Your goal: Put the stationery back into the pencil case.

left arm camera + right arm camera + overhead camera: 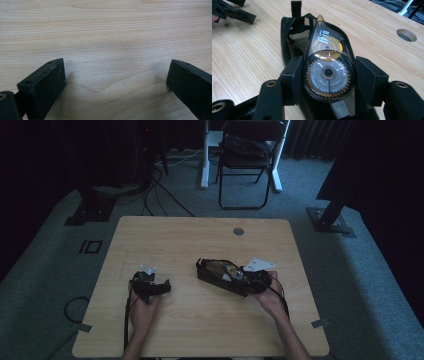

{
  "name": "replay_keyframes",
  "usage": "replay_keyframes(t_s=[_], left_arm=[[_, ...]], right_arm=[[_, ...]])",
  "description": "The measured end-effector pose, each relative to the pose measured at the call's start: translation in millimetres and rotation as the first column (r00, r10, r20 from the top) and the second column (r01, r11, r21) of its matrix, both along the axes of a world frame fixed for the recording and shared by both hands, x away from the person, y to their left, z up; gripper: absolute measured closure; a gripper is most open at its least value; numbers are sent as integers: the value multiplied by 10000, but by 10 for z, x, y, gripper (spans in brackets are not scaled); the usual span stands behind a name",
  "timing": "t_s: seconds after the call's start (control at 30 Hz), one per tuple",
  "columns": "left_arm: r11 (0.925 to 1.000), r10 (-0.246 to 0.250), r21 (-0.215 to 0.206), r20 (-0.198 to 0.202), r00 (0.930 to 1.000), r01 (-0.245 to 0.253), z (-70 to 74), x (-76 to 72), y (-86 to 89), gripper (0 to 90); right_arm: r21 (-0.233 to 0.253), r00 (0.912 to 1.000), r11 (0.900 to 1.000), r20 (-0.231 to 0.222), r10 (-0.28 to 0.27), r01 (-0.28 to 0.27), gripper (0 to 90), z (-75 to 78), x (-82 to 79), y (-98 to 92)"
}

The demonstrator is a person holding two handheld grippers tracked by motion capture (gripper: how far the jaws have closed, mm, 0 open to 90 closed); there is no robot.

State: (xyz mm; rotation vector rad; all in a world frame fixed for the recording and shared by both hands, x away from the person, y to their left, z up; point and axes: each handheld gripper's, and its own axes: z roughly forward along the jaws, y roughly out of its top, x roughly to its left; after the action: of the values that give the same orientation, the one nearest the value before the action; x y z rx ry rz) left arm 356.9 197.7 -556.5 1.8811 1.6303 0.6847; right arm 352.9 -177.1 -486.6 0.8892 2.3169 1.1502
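Right tool (328, 75): pinching a correction tape dispenser (327, 67) by its round clear body, one jaw on each side; its tip points away from the tool.
Under it: a black holder (294, 32) (what kind, I cannot tell) lies beneath and ahead of the jaws on the counter (249, 50).
Left tool (116, 80): spread wide, bare wood between its jaws.
Progress: the grasp looks done; lifting clear or setting down seems left.
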Motion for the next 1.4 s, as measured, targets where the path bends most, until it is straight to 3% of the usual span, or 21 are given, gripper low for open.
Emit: replay_keyframes(t_s=[0.43, 1.4], left_arm=[[10000, -1, 1, 0, 10000, 1, 0, 0, 0, 27], [10000, 1, -1, 0, 10000, -1, 0, 0, 0, 27]], right_arm=[[-142, 9999, 9998, 78, 150, -149, 417, 29, 55, 43], [-320, 9985, 9984, -309, 450, -460, 417, -61, 173, 173]])
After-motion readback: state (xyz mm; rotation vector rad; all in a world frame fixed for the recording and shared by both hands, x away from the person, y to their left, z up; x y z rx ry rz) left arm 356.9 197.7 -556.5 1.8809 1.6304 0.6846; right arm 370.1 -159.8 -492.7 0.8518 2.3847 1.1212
